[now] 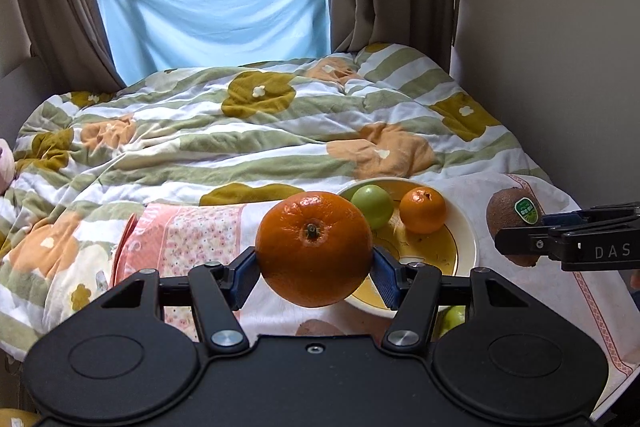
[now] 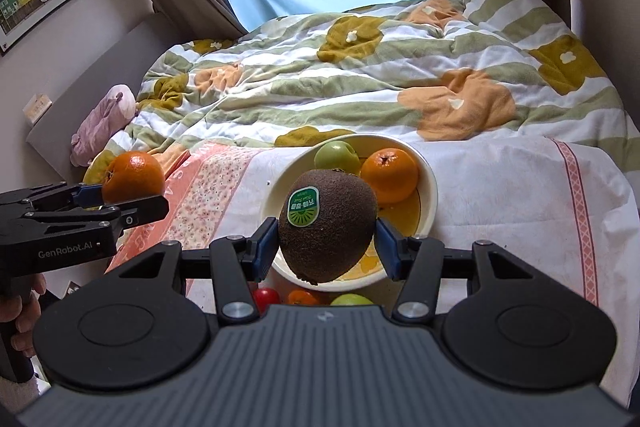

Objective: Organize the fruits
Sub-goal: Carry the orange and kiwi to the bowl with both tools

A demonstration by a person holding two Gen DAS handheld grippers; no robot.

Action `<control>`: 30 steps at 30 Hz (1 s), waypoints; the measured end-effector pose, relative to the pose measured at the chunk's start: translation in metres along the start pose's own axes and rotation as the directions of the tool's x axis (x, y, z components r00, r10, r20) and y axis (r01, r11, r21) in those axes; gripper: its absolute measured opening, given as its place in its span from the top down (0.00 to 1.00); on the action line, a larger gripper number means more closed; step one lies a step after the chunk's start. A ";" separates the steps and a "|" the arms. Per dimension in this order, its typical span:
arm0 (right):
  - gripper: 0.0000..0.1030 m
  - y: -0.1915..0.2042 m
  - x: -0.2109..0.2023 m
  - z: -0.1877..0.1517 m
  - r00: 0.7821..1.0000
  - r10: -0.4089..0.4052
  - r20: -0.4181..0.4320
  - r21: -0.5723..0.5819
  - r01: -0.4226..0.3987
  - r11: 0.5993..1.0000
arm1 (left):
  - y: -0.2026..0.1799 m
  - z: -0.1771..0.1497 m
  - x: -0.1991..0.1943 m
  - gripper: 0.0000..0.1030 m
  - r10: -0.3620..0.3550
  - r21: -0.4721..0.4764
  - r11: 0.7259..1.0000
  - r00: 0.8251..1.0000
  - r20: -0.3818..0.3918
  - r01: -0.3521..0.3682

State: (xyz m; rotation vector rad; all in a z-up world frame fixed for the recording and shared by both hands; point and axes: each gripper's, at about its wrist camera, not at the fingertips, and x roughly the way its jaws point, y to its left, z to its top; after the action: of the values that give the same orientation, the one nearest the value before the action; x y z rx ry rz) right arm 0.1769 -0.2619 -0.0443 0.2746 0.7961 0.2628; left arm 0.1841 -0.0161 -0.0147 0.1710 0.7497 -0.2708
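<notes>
**Ana:** Orange first, on the left: the left gripper (image 1: 314,273) is pinching the big orange (image 1: 314,249), one blue pad (image 1: 245,277) on each flank, held up in the air in front of the bowl (image 1: 466,227). What worries you there?

**Ben:** Round, smooth peel, and the pads touch only at the widest part. My guess is a tilt or a jolt could let it roll out and drop onto the patterned cloth (image 1: 192,239), or onto the fruit lying below.

**Ana:** Middle, then. The bowl already has a green apple (image 1: 374,206) and a small orange (image 1: 423,210) side by side at its far side.

**Ben:** The near side is bare, so there is room. But if both hands go in together, they may knock each other, since the bowl is not wide. A fruit let go from up high could also bump the two inside or bounce off the rim.

**Ana:** And the right gripper (image 2: 327,245)?

**Ben:** Clamped on the kiwi (image 2: 327,223), sticker facing the camera, above the bowl's near rim. It is held across its middle, so it could swing between the pads. It is also soft, I judge, so a harder squeeze might bruise it.

**Ana:** Below that hand I see a red fruit (image 2: 267,298), another orange one (image 2: 302,297) and a green one (image 2: 352,299), partly hidden.

**Ben:** Those remain to sort, and either held fruit dropped short of the bowl could land among them
</notes>
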 end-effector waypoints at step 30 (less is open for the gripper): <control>0.35 -0.022 0.102 0.008 0.970 -0.220 -0.101 0.218 0.238 0.947 | -0.025 -0.004 0.170 0.38 -0.199 0.429 0.861 0.957 -0.211 0.273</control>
State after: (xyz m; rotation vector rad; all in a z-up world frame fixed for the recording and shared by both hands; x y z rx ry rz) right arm 0.2545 -0.2497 -0.1141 0.3867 0.9266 -0.0392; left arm 0.2924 -0.0697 -0.1368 0.5544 0.8597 -0.6772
